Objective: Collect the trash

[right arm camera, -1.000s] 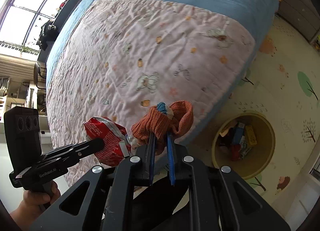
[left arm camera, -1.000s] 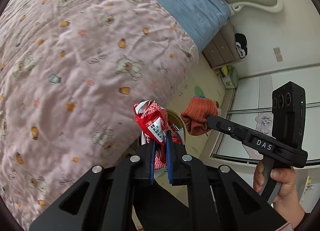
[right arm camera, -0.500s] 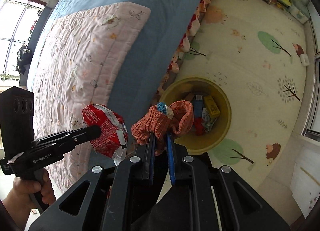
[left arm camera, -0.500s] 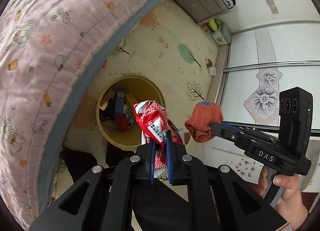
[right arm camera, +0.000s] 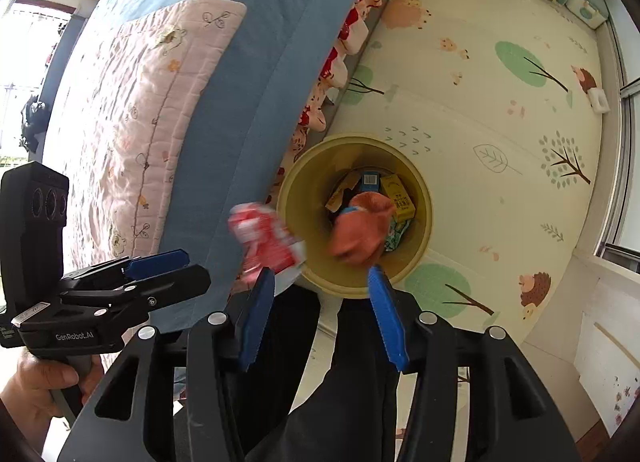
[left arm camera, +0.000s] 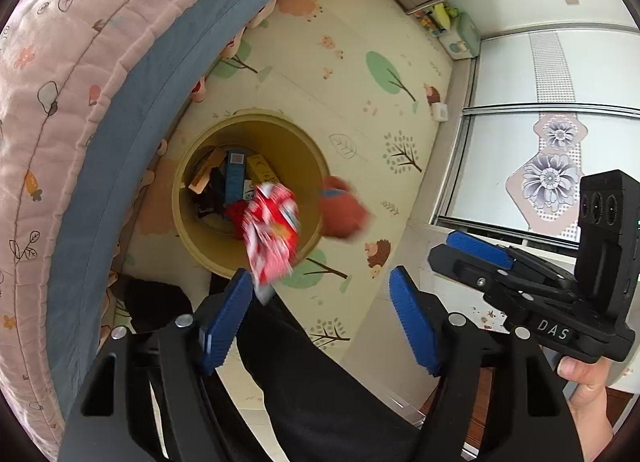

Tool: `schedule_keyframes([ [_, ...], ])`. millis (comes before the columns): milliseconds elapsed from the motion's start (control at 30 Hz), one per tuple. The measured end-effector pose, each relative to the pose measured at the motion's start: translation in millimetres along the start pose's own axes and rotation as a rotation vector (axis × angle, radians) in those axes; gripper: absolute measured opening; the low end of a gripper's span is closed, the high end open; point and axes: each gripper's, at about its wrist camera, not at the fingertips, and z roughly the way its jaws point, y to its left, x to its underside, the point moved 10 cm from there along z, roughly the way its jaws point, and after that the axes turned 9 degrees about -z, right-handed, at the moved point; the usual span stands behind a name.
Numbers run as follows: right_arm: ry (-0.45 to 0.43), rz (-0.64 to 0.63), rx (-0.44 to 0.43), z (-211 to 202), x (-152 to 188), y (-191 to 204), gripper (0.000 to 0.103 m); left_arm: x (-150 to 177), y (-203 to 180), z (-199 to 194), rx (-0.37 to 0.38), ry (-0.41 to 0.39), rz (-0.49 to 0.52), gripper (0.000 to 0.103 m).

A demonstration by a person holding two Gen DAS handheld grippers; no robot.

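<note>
Left wrist view
Room: lying ahead of the claw, a play mat (left arm camera: 360, 74) printed with trees; curving along the left, a bed with a pink quilt (left arm camera: 60, 74) over blue bedding.
Bin: standing on the mat straight ahead of the left gripper (left arm camera: 320, 296), a yellow bin (left arm camera: 188, 230) holding boxes and wrappers.
Left claw: opening, blue pads spread wide, gripping nothing.
Red wrapper (left arm camera: 272, 234): blurring in mid-air just beyond the left pad, over the bin's near rim, free of both pads.
Orange cloth (left arm camera: 344, 214): blurring in the air just right of the bin's rim, ahead of the claw.
Right gripper (left arm camera: 452, 250): reaching in from the right, held by a hand (left arm camera: 588, 382).

Right wrist view
Room: showing the same mat (right arm camera: 500, 102) ahead and to the right, the bed to the left.
Right claw (right arm camera: 322, 292): opening, pads apart, pressing on nothing.
Orange cloth (right arm camera: 360, 230): blurring just beyond the right pad, over the bin's (right arm camera: 424, 222) mouth.
Red wrapper (right arm camera: 264, 238): blurring just ahead of the left pad, beside the bin's left rim.
Left gripper (right arm camera: 176, 266): sitting to the left, pads apart, gripped by a hand (right arm camera: 40, 382).
</note>
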Motion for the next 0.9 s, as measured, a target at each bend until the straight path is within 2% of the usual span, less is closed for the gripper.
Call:
schedule_keyframes([
  [267,0.011,-0.016,-0.009,-0.8,3.9,-3.6,0.049,3.4,7.6,6.8,-0.019,0.006,-0.03,0.072],
  [900,-0.016,-0.048,-0.019,-19.0,-9.0,23.0,0.045,2.6,-5.9,-24.2,-0.015,-0.053,0.05,0.072],
])
